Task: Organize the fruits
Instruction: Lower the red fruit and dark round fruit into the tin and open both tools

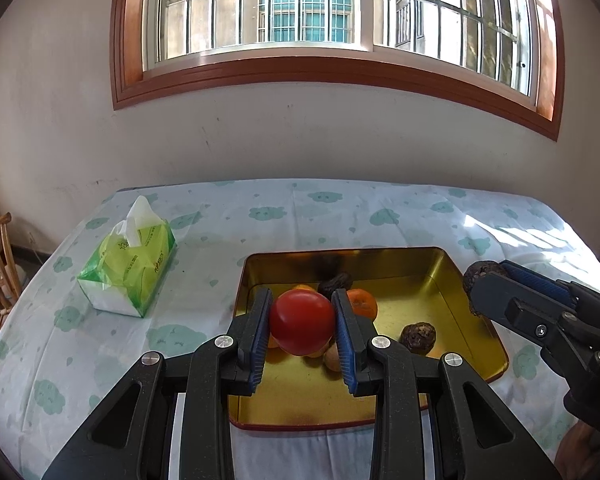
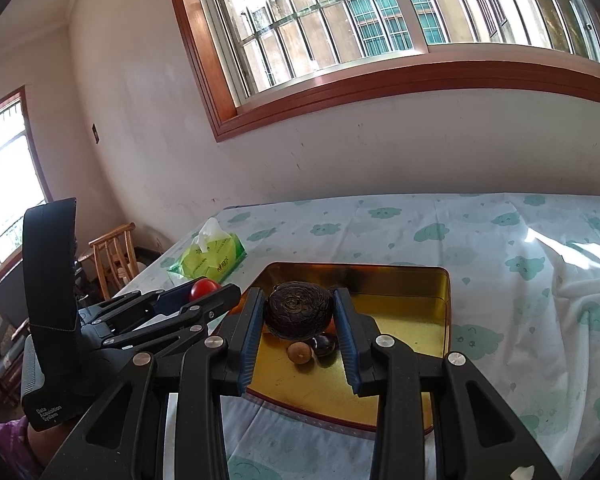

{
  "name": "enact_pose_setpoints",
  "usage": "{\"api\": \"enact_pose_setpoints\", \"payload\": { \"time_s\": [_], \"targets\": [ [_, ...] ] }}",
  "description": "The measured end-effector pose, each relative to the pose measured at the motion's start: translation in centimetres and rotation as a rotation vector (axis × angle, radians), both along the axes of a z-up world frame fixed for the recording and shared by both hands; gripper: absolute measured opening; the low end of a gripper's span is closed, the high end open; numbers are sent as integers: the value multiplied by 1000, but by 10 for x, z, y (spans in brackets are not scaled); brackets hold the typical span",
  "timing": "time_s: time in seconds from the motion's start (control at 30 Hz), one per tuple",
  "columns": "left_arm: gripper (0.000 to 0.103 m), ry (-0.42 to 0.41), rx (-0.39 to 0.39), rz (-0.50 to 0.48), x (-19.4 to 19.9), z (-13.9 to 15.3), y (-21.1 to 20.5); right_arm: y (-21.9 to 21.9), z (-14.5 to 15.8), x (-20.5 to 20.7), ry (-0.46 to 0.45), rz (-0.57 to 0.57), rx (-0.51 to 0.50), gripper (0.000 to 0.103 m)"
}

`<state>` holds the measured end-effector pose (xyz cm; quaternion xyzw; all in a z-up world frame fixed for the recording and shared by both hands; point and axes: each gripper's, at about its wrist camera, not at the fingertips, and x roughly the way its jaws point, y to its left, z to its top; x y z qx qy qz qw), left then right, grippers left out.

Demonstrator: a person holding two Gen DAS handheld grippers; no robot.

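Gold tin tray [image 1: 472, 312] on cloud-print cloth | left gripper [image 1: 302, 322] clamped on red tomato [image 1: 302, 322] | right gripper [image 2: 299, 316] clamped on dark wrinkled fruit [image 2: 299, 316] | tissue pack [image 1: 128, 272] at 10 o'clock of tray

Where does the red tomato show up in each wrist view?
Left wrist view: the red tomato sits at centre, clamped between the left gripper pads, above the gold tray.
Right wrist view: the tomato is at left of centre, partly hidden by the left gripper's fingers.
Shared landmark: the green tissue pack, left of the tray.
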<state>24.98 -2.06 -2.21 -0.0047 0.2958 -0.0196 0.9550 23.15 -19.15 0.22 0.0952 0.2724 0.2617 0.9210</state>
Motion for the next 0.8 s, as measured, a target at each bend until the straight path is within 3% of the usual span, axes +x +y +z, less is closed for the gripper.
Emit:
{"api": "enact_pose_setpoints", "payload": {
  "time_s": [0.8],
  "targets": [
    [31,47,1,3,34,-26,5,8,-31,36,55,11,-9,33]
  ]
}}
